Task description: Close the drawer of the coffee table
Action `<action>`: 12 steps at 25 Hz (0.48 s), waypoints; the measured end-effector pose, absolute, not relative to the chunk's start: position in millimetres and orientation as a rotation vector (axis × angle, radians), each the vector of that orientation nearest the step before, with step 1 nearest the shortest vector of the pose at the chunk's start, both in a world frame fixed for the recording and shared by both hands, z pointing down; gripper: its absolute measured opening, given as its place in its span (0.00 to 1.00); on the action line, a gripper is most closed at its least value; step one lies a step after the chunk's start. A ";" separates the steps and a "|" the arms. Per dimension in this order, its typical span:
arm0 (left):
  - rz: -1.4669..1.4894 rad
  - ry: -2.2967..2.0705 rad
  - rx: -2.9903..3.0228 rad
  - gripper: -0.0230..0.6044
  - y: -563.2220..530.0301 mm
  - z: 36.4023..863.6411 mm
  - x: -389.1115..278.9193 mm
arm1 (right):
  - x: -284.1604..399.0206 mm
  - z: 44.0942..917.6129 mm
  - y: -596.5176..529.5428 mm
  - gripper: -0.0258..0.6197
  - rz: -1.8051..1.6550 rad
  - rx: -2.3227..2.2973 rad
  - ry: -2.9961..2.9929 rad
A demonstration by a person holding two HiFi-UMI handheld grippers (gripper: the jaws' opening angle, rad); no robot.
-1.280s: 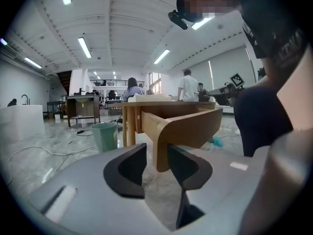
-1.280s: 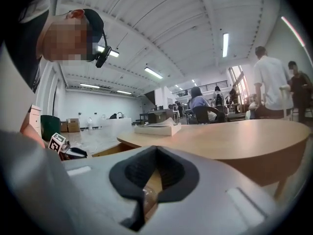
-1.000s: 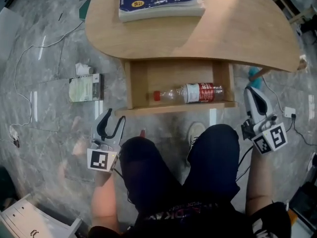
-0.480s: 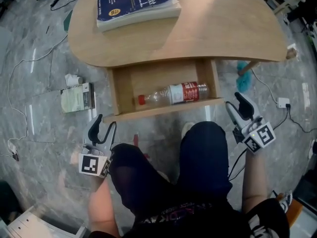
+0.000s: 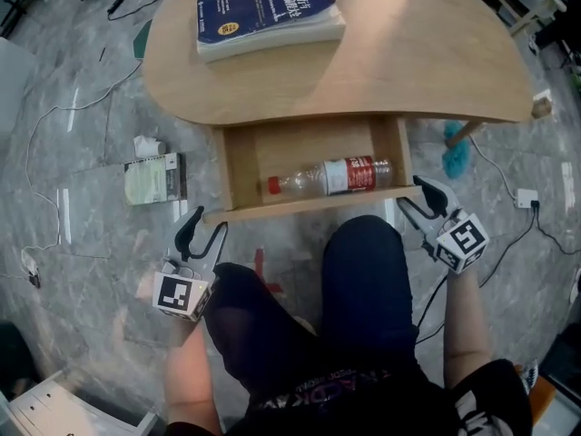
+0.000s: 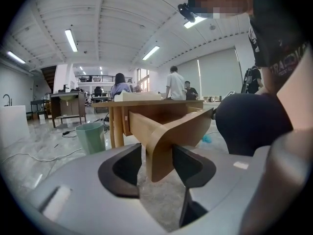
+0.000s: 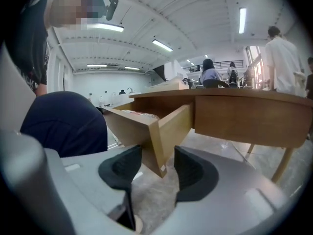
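Note:
The wooden coffee table (image 5: 408, 62) has its drawer (image 5: 309, 205) pulled out toward me, with a plastic bottle (image 5: 336, 176) lying inside. My left gripper (image 5: 203, 234) is open just in front of the drawer's left front corner. In the left gripper view that corner (image 6: 164, 141) shows between the jaws of the left gripper (image 6: 156, 163), untouched. My right gripper (image 5: 419, 203) is open at the drawer's right front corner. That corner (image 7: 155, 138) lines up between the jaws of the right gripper (image 7: 157, 168), apart from the pads. Both grippers' jaws have just been opening, with nothing held.
A thick blue book (image 5: 268, 12) lies on the tabletop. On the floor are a notebook (image 5: 154, 178) at the left, cables (image 5: 54, 125), a plug (image 5: 526, 198) and a teal object (image 5: 457, 157). My legs (image 5: 363, 280) are between the grippers. A green bin (image 6: 92, 136) stands beyond the table.
The right gripper has opened from shut and dropped down to the drawer's right front corner. The left gripper has stayed by the left corner.

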State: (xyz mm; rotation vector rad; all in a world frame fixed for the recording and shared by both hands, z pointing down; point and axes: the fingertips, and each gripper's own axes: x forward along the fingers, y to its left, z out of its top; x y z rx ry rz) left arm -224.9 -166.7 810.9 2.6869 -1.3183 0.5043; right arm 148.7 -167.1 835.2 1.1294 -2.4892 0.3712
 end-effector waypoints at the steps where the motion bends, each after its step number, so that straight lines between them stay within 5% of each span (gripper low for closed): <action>1: 0.516 -1.313 2.696 0.37 -165.8 811.2 -224.6 | 148.4 835.0 -166.5 0.34 0.384 1.125 -2.495; 12: 0.395 -1.409 2.664 0.33 -174.9 801.0 -230.2 | 134.4 824.2 -173.9 0.29 0.375 1.156 -2.500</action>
